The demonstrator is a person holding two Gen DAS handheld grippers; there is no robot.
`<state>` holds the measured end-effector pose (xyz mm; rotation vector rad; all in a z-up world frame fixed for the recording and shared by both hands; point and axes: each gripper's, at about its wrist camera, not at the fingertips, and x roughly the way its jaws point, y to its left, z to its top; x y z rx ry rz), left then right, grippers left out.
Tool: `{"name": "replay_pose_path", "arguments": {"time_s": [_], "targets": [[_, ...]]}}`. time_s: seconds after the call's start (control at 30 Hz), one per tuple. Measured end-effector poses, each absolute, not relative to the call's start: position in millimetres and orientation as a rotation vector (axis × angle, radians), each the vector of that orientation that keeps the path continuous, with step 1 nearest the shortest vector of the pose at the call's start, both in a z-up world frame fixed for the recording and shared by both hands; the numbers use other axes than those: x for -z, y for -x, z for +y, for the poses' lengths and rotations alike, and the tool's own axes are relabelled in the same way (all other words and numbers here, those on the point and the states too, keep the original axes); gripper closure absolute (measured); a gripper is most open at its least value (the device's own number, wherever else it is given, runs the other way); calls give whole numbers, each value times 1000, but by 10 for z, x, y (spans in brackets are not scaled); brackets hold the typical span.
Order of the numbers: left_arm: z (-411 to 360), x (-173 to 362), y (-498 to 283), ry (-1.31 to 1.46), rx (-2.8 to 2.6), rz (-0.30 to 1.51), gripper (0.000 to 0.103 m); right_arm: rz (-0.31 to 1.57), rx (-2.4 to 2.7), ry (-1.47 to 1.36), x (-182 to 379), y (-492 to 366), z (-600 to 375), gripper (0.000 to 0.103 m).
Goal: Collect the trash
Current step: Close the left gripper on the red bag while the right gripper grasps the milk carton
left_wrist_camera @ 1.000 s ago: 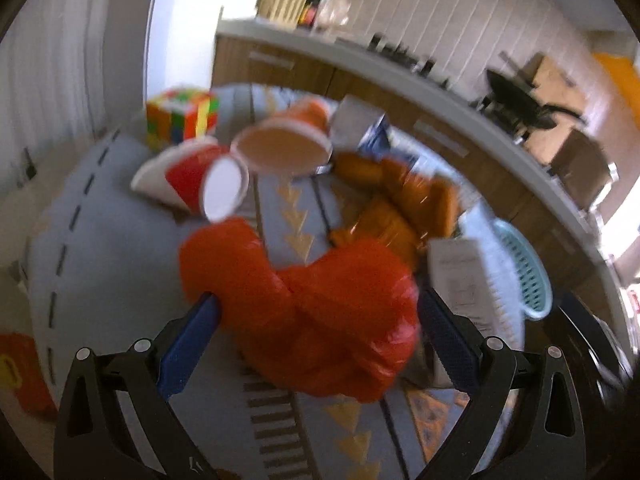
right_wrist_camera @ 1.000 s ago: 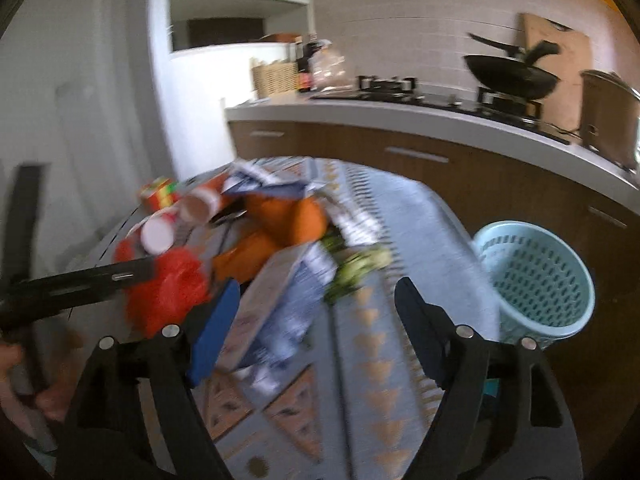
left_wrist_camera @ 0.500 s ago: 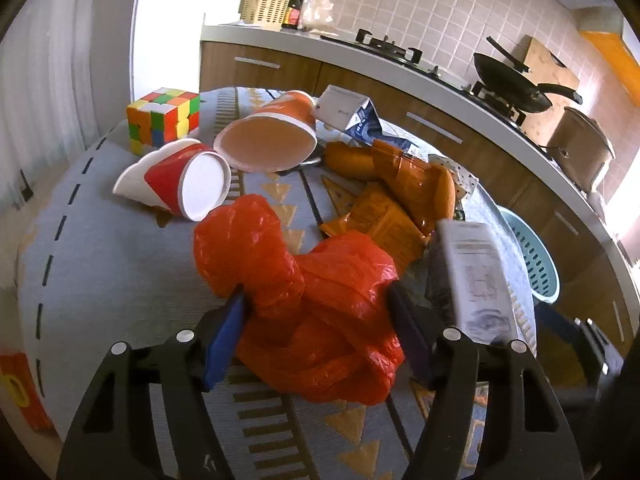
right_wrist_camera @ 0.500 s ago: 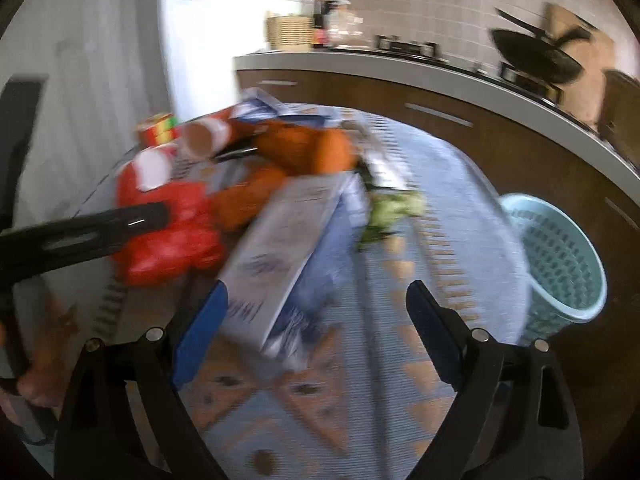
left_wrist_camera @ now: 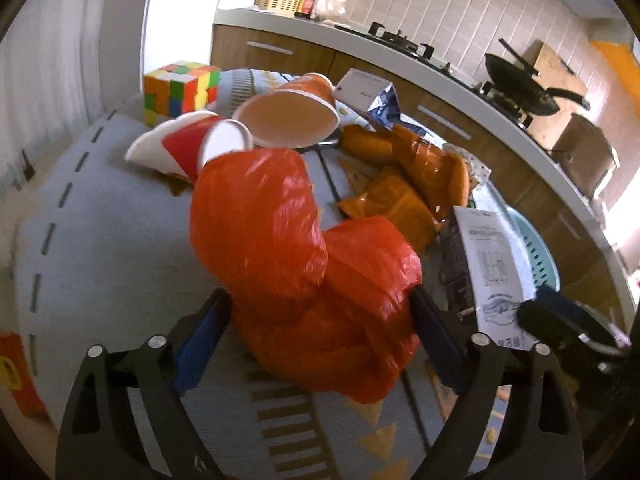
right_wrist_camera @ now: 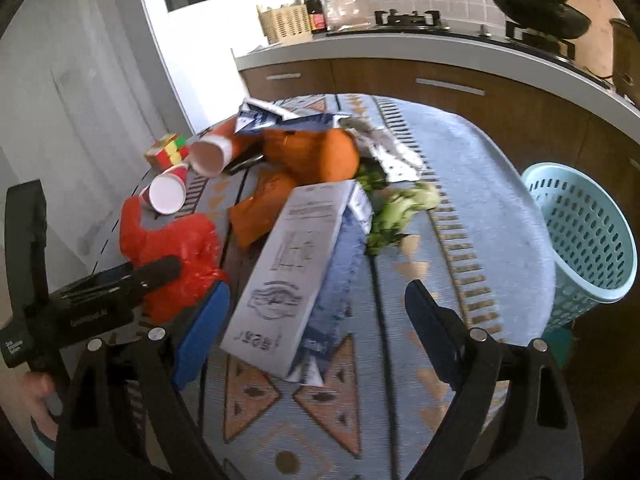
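From the left wrist camera: the left gripper (left_wrist_camera: 316, 332) reaches down over a table covered by a patterned blue-grey cloth (left_wrist_camera: 104, 240). A crumpled red plastic bag (left_wrist_camera: 304, 264) lies between its two blue-padded fingers. The jaws are opening; the right pad touches the bag's edge, the left pad stands just clear, so the bag is not pinched. Beyond it lie a red-and-white paper cup (left_wrist_camera: 188, 148) and an orange paper cup (left_wrist_camera: 288, 116), both on their sides, orange wrappers (left_wrist_camera: 404, 184), and a puzzle cube (left_wrist_camera: 180, 88) at the far left. A white carton (left_wrist_camera: 492, 264) lies to the right.

From the right wrist camera: the right gripper (right_wrist_camera: 316, 328) stands wide and empty, its fingers straddling the near end of the same white carton (right_wrist_camera: 296, 264), which rests on blue packaging. Neither pad presses on it. Green vegetable scraps (right_wrist_camera: 400, 208) lie beyond, and a pale teal basket (right_wrist_camera: 588, 240) stands off the table's right edge, likely where the trash belongs. The left gripper (right_wrist_camera: 160, 272) shows at the left edge, against the red bag (right_wrist_camera: 176, 248).

The bag looks light, soft and slippery; it would crush under the pads, so a deep pinch through its bunched middle seems safest. The carton looks light but stiff; gripping across its narrow width should hold
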<state>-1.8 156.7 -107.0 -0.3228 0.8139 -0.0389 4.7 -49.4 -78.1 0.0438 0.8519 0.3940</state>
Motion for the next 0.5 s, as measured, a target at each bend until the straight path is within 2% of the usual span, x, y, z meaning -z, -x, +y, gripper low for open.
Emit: {"name": "replay_pose_path", "arguments": {"time_s": [0.13, 0.2, 0.37, 0.5], "targets": [[1581, 1045, 22, 354, 54, 786, 48, 891, -379, -52, 829, -119, -458, 18], [1599, 1027, 49, 353, 56, 775, 51, 909, -370, -46, 856, -155, -416, 18], [1747, 941, 146, 385, 34, 735, 52, 1006, -336, -71, 1030, -278, -244, 17], [1844, 855, 193, 378, 14, 704, 52, 1015, -289, -4, 1042, -285, -48, 17]]}}
